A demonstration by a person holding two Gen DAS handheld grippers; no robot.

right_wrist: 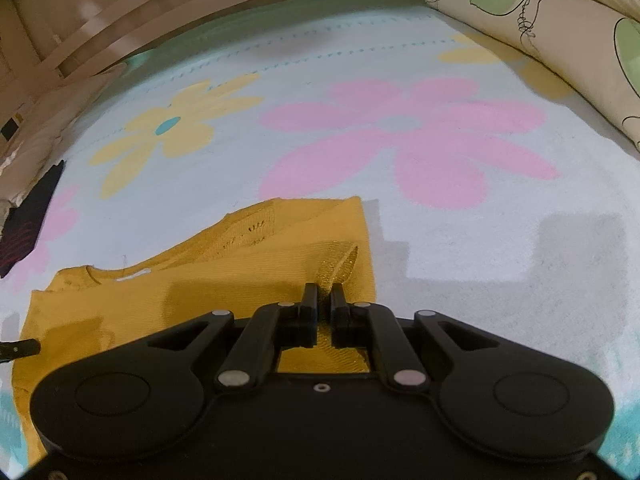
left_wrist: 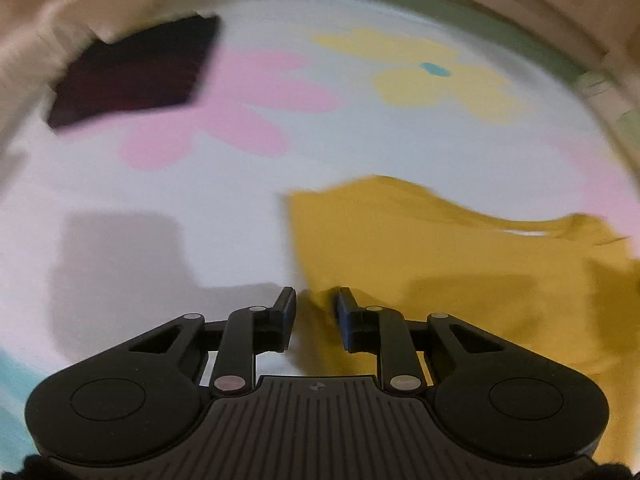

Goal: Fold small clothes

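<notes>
A mustard-yellow garment (right_wrist: 200, 292) lies partly folded on a pale floral blanket (right_wrist: 440, 220). My right gripper (right_wrist: 324, 294) is shut on a raised fold at the garment's right side, and the fabric runs up between its fingers. In the blurred left wrist view the same garment (left_wrist: 420, 248) spreads to the right. My left gripper (left_wrist: 317, 300) sits at its near left corner. Its jaws stand a little apart, with the cloth edge bunched between them against the right finger (left_wrist: 344, 312). A strip of blanket shows beside the left finger.
A folded dark garment (left_wrist: 132, 72) lies at the blanket's far left, also seen in the right wrist view (right_wrist: 28, 220). A leaf-print pillow or quilt (right_wrist: 540, 20) borders the far right. A beige wooden frame (right_wrist: 120, 20) runs along the back.
</notes>
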